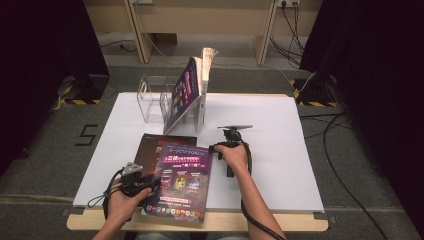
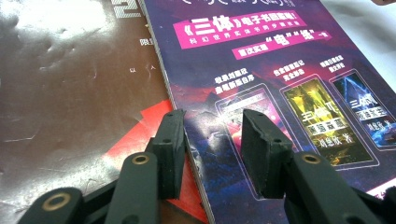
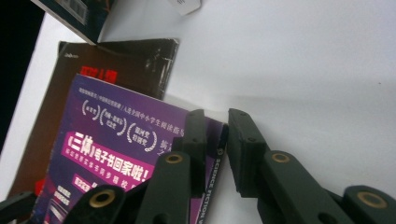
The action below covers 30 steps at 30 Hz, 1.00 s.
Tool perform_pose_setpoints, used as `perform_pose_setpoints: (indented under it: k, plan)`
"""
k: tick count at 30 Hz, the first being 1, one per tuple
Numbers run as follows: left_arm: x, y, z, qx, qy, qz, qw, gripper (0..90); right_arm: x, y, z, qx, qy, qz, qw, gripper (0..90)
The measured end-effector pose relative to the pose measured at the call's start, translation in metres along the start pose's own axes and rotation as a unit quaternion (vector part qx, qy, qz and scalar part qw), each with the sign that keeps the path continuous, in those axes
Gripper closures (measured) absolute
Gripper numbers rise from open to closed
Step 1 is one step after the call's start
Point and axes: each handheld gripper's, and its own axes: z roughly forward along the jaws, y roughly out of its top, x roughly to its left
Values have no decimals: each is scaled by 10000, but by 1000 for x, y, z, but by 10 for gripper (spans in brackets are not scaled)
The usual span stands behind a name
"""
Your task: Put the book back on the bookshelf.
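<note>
White, matte board [image 1: 280, 150] covers a light wood tabletop; grey carpet floor around it, dark curtains both sides, cables trailing at right.

Purple magazine [image 1: 182, 180]: glossy, flat, rectangular, thin soft-cover w/ pink banner and three small cover pics. Lies at near edge of board, overlapping a dark brown-red magazine [image 1: 152, 150] underneath; that one has a creased, shiny cover w/ dented highlights, seen close in left gripper view. Purple mag's near edge hangs slightly past the board toward the person.

L gripper [image 2: 212, 140]: black, blocky jaws w/ brass-coloured rivets, pads chipped and rough. Jaws part-spread, straddling the purple mag's left edge: one pad over the brown-red cover, the other over the purple cover. No pinch visible; pads sit apart w/ the edge between them. In high view L gripper [image 1: 145, 184] is at the mag's left side, held in the person's left hand.

R gripper [image 3: 217, 140]: same black jaws, gap narrow, jaws standing either side of the purple mag's spine corner (white print along spine). Cannot tell whether pads actually press on it. High view puts R gripper [image 1: 216, 148] at the mag's far right corner.

Behind: clear acrylic rack [image 1: 155, 97], rigid and box-shaped, holding upright mags [image 1: 192, 90] that lean, pages fanned at top.
</note>
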Motion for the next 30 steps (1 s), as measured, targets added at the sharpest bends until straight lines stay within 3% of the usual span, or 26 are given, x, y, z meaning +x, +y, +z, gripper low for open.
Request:
perform_pose_setpoints:
  k: [6, 11, 17, 22, 30]
  plan:
    - [1, -1, -1, -10, -25, -11, 10000, 595, 6, 3, -9, -81, 159, 1, 9998, 823]
    - [3, -1, -2, -43, -115, -134, 9998, 587, 5, 3, -14, -161, 319, 1, 9994, 833]
    - [12, 9, -16, -514, -76, -361, 9980, 548, 16, 3, -24, -423, 508, -101, 9978, 845]
    - [22, 10, -22, -743, -5, -595, 9955, 533, 36, 6, -38, -649, 573, -482, 9951, 852]
    - [26, 10, -23, -859, -19, -749, 9935, 528, 59, 10, -59, -1027, 570, -889, 9891, 854]
